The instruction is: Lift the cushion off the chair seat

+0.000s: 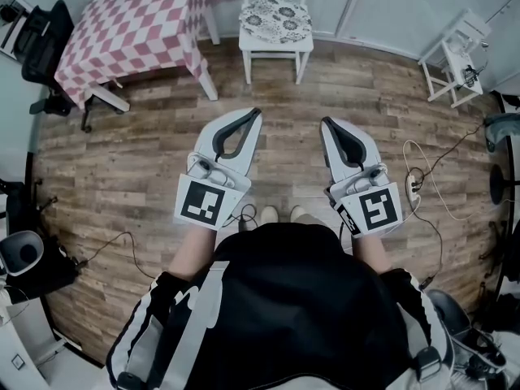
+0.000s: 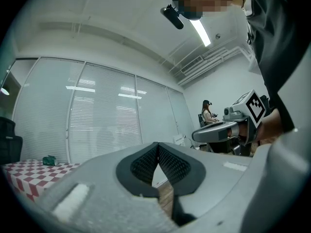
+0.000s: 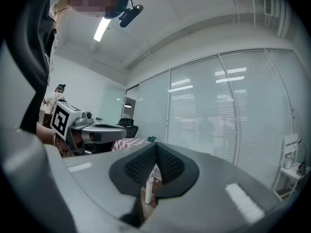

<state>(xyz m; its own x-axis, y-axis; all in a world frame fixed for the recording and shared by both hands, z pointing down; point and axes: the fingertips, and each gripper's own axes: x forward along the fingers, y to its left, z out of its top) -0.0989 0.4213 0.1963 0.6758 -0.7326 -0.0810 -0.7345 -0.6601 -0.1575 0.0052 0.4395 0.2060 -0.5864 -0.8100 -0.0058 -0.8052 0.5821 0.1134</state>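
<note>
The left claw is closed on nothing. Well ahead of both claws, the cushion lies on the chair seat, untouched. The right claw is closed and empty too. Approach, grasp and lift all remain.

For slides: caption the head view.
Shut left hand-held gripper and right hand-held gripper face white chair bearing round floral cushion.

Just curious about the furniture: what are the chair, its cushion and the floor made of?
Chair: probably painted wood, matte white, slim legs. Cushion: likely fabric, a padded disc with floral print. Floor: wood-look planks with visible grain and seams; possibly laminate.
</note>
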